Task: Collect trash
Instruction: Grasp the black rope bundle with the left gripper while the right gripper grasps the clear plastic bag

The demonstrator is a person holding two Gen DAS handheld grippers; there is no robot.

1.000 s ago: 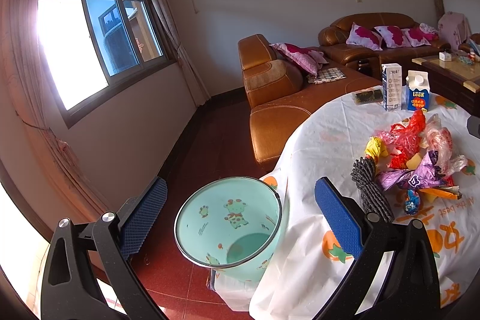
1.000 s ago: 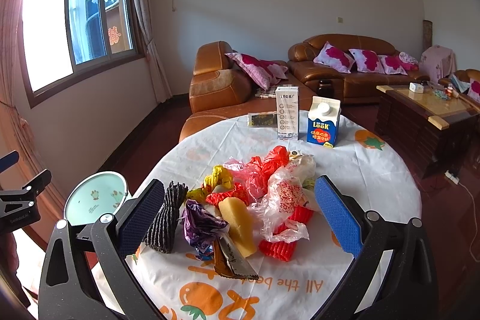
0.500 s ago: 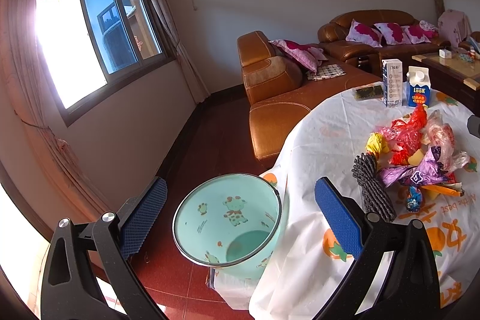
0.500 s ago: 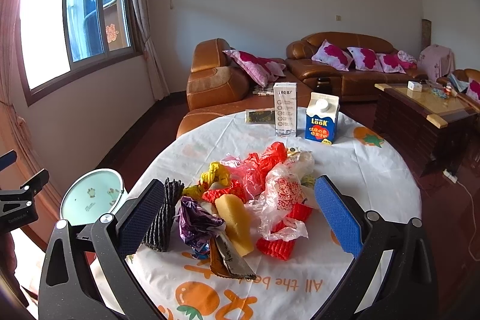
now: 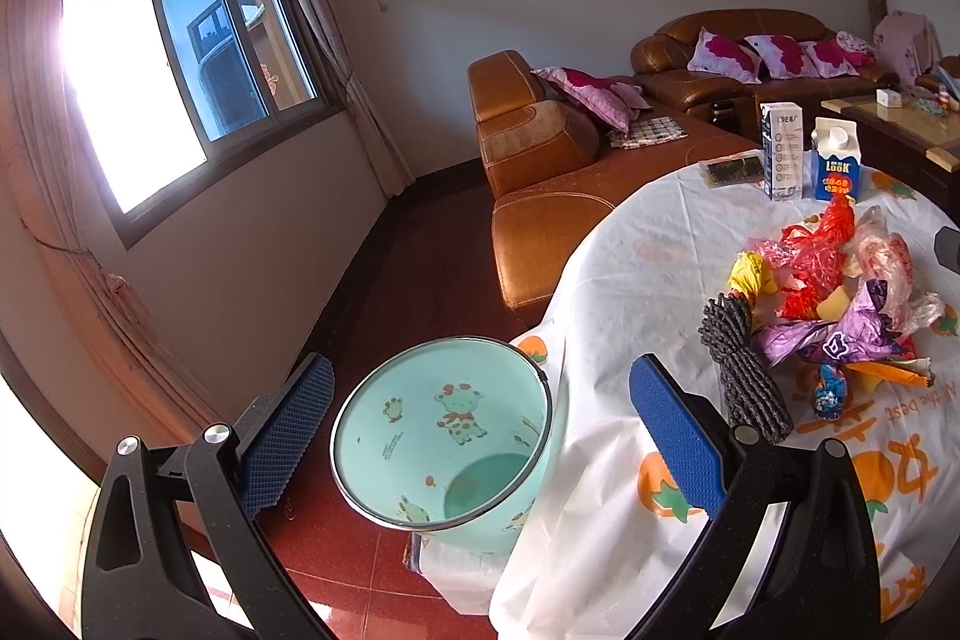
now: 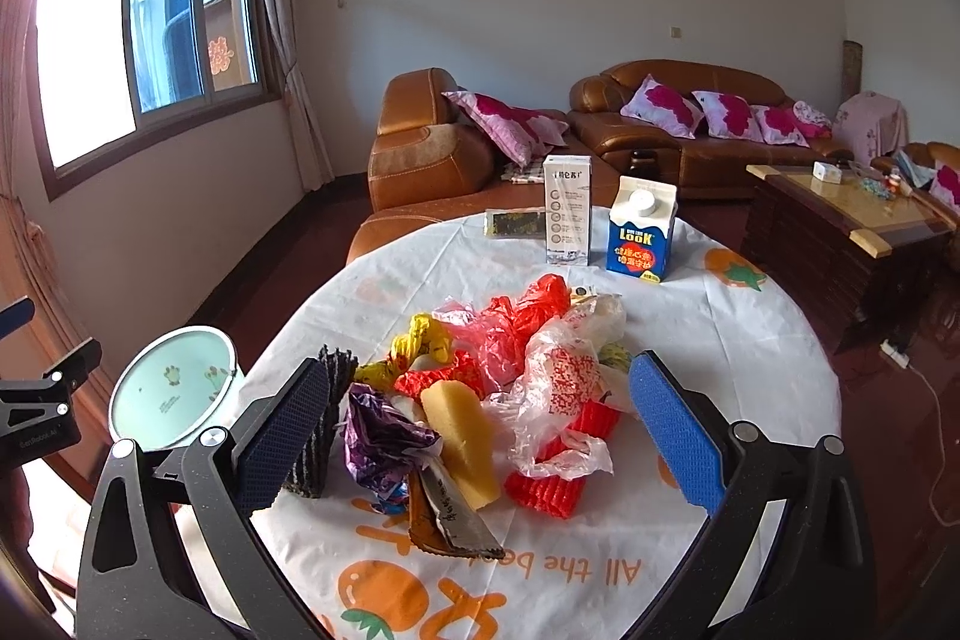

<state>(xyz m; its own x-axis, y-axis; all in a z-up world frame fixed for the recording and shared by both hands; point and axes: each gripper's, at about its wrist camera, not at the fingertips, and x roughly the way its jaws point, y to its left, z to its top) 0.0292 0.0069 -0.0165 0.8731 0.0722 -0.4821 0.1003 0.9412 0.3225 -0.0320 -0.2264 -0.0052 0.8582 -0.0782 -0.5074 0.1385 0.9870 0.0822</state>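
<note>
A heap of trash [image 6: 498,388] lies on the round table [image 6: 750,340] with its white fruit-print cloth: red and clear plastic bags, a purple wrapper [image 6: 378,436], a yellow sponge [image 6: 462,436], red foam netting [image 6: 558,478] and black foam netting [image 6: 321,424]. My right gripper [image 6: 480,442] is open above the near side of the heap, touching nothing. A mint-green bin [image 5: 444,430] with cartoon animals stands on the floor at the table's left edge. My left gripper [image 5: 480,442] hangs open over the bin, empty. The heap [image 5: 828,304] lies to its right.
Two cartons, a white one [image 6: 567,211] and a blue one [image 6: 641,235], stand at the table's far side beside a dark flat packet [image 6: 516,223]. Brown leather sofas [image 6: 678,130] line the back wall. A wooden coffee table [image 6: 840,220] is at right. A window [image 5: 180,82] is at left.
Both views have shifted only slightly; the right gripper has crept a little closer to the heap. Neither gripper has changed its opening or touched anything.
</note>
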